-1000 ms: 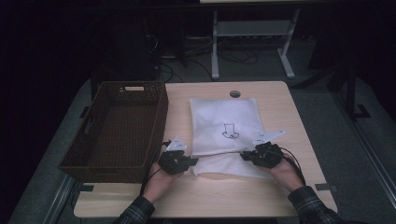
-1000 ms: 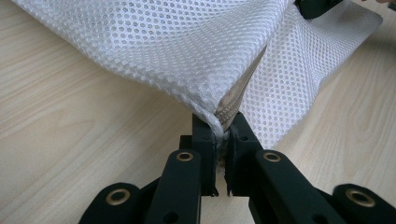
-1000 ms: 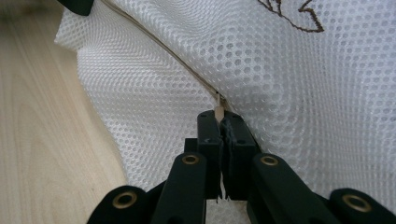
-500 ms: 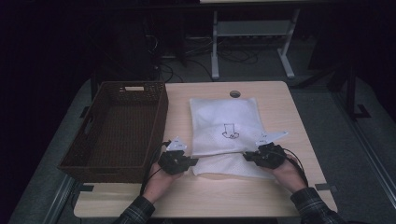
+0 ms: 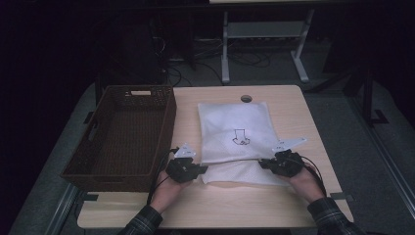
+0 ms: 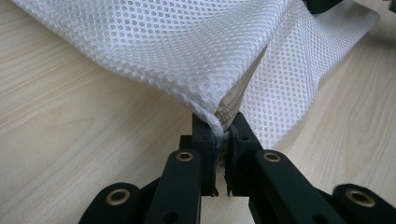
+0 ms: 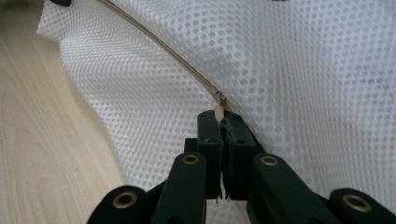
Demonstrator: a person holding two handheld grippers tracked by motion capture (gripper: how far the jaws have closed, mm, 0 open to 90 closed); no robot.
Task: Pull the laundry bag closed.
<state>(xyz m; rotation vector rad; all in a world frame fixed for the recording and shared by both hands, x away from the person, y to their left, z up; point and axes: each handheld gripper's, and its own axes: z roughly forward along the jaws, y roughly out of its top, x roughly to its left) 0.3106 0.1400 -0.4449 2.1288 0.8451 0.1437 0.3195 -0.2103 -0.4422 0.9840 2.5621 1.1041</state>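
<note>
My left tool (image 6: pixel 223 133) is clenched on the corner of a white mesh bag (image 5: pixel 234 131), where the honeycomb weave meets the beige zipper end (image 6: pixel 231 106). My right tool (image 7: pixel 223 123) pinches the small zipper pull (image 7: pixel 218 111) at the bag's other near corner, black jaws pressed together. The bag lies flat on the pale wood-grain tabletop (image 5: pixel 288 103), rectangular, with a small dark drawing (image 5: pixel 240 136) at its middle and its near edge folded under. A dark woven basket (image 5: pixel 125 132) stands just beside it, on the left.
</note>
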